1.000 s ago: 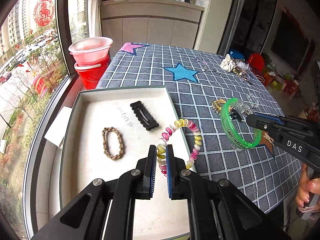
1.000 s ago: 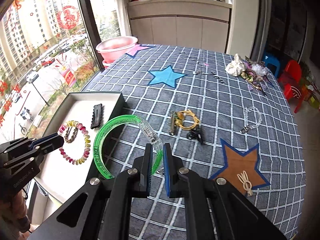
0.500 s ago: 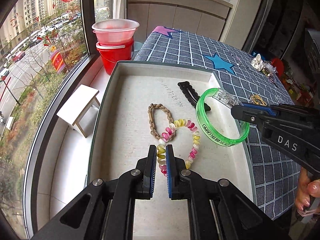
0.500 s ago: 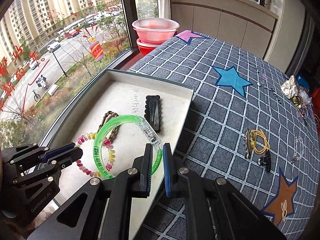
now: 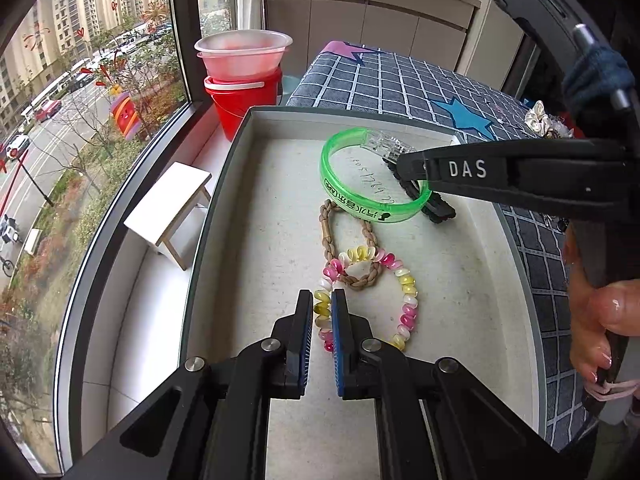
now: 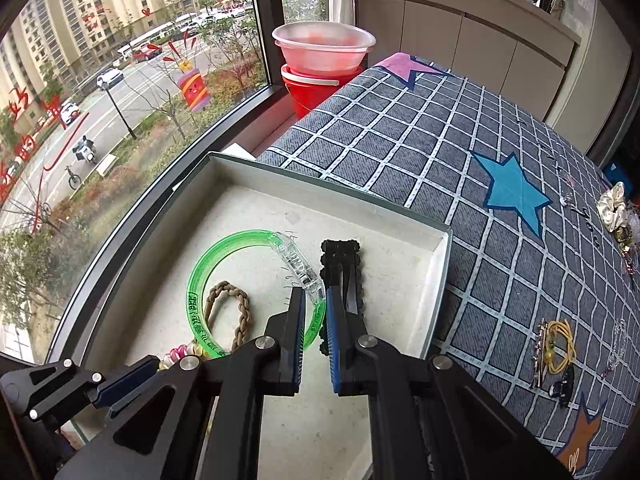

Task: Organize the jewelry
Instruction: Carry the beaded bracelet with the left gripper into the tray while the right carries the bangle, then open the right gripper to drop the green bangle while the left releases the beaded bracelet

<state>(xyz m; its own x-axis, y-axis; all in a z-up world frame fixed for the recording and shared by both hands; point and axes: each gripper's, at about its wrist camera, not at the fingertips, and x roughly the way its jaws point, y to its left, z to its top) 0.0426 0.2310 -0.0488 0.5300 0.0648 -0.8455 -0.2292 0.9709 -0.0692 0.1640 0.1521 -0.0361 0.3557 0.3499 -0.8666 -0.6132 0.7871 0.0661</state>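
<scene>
The left gripper (image 5: 322, 314) was clamped on the bead bracelet (image 5: 404, 304), which lay low over the tray (image 5: 224, 216) floor, overlapping the braided band (image 5: 330, 236) just ahead. The right gripper (image 6: 314, 312) was clamped on the green bangle (image 6: 198, 280), held over the tray with the black clip (image 6: 340, 260) just beyond its tips.

Step in hand, as judged: depositing both pieces. The next move calls for lowering and parting the jaws.

Only the left view showed a hand (image 5: 596, 320); only the right view showed loose items (image 6: 556, 348) on the cloth (image 6: 400, 140).
</scene>
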